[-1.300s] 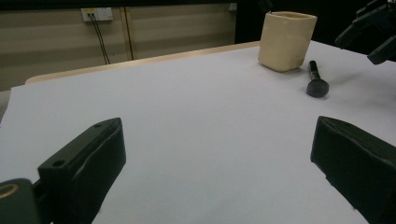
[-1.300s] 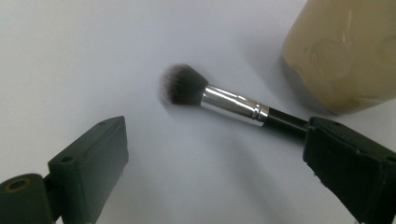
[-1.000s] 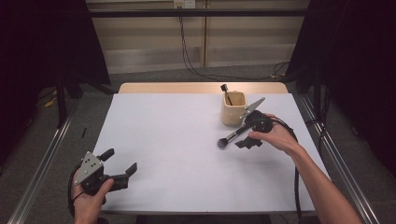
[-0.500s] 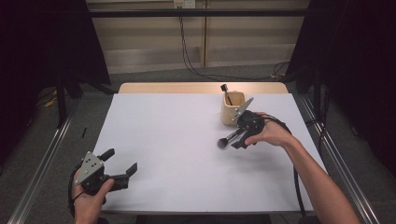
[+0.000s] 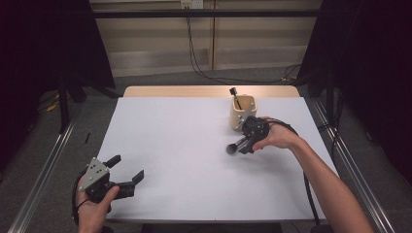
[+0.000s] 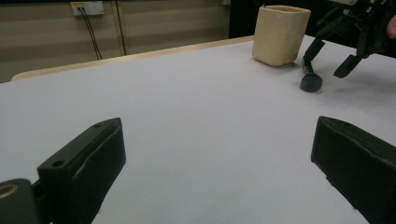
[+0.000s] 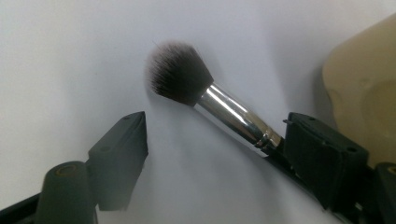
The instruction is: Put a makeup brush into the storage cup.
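A makeup brush (image 5: 234,146) with dark bristles (image 7: 180,74) and a silver ferrule lies on the white table sheet (image 5: 184,145), just in front of a cream cup (image 5: 243,112). My right gripper (image 5: 243,144) is lowered over the brush handle. Its jaws stand open around the brush (image 7: 233,116), whose handle runs along the right-hand jaw. Another brush (image 5: 235,95) stands in the cup. My left gripper (image 5: 119,174) is held open near the front left edge, with nothing between its jaws (image 6: 217,140). It looks across at the cup (image 6: 280,33), the brush head (image 6: 310,83) and the right gripper (image 6: 329,58).
The sheet covers a wooden table whose bare far edge (image 5: 209,91) shows behind the cup. Metal rails (image 5: 46,179) run along both sides of the table. Cables hang on the wall behind.
My right gripper has moved left and down along the brush, covering its handle; the brush tail no longer shows near the cup. The left gripper has stayed put.
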A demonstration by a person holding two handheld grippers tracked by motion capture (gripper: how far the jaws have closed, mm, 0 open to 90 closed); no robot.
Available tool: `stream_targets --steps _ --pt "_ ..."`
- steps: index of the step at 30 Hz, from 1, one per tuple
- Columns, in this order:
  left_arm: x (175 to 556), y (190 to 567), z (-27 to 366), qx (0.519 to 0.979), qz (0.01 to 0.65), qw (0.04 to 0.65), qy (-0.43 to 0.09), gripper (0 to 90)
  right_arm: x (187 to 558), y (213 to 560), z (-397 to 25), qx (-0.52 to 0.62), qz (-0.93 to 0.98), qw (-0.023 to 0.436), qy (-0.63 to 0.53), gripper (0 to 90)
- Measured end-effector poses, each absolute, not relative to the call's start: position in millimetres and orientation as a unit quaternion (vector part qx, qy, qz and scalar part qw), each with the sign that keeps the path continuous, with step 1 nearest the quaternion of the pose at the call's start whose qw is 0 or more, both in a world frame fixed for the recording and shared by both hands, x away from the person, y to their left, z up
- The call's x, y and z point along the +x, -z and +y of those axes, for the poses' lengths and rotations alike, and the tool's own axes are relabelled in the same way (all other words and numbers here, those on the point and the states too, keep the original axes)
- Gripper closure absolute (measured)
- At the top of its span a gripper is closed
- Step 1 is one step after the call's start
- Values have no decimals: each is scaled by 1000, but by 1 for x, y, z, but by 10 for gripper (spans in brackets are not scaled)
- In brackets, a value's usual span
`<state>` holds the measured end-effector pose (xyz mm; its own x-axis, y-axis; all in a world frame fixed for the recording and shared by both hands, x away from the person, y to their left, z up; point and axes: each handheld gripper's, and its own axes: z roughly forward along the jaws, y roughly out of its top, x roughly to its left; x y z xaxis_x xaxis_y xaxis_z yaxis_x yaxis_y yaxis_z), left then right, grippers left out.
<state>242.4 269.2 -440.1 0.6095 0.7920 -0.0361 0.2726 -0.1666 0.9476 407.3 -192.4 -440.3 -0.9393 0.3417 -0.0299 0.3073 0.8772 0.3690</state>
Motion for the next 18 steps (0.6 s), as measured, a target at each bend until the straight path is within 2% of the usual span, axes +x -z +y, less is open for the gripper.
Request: stream_targets --steps 5,18 --pt "242 440 269 724 368 530 -245 31 410 443 -188 156 969 62 -179 276" --pt "242 440 268 727 363 530 -245 31 415 454 -183 133 979 65 -140 333"
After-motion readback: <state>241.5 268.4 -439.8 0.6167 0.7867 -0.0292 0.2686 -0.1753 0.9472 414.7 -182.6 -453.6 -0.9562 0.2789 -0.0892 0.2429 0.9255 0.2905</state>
